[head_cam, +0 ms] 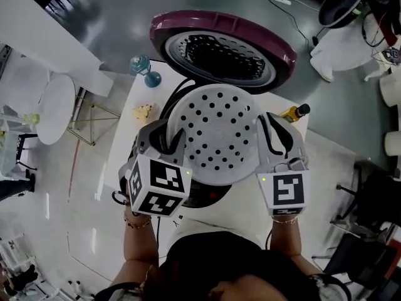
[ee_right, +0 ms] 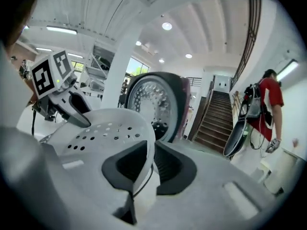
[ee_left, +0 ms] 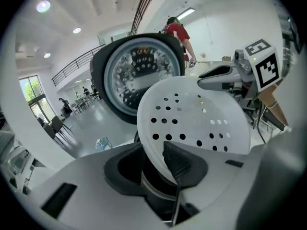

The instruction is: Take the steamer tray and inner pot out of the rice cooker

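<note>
Left hand-held gripper (head_cam: 166,142) and right hand-held gripper (head_cam: 276,140) are each clenched on opposite edges of the perforated steamer tray (head_cam: 216,133). The tray sits above the rice cooker (head_cam: 207,196) on the worktop (head_cam: 139,93), lid (head_cam: 219,49) open. The metal rim beneath is possibly the inner pot (ee_left: 153,188).

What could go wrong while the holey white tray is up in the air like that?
The steamer tray hangs only by its thin rim, pinched by the left gripper and right gripper on opposite sides. It may slip or tilt and drop. The open lid stands close behind, so the tray could bump it. The bottle beside the right gripper could get knocked over if the tray swings that way.
</note>
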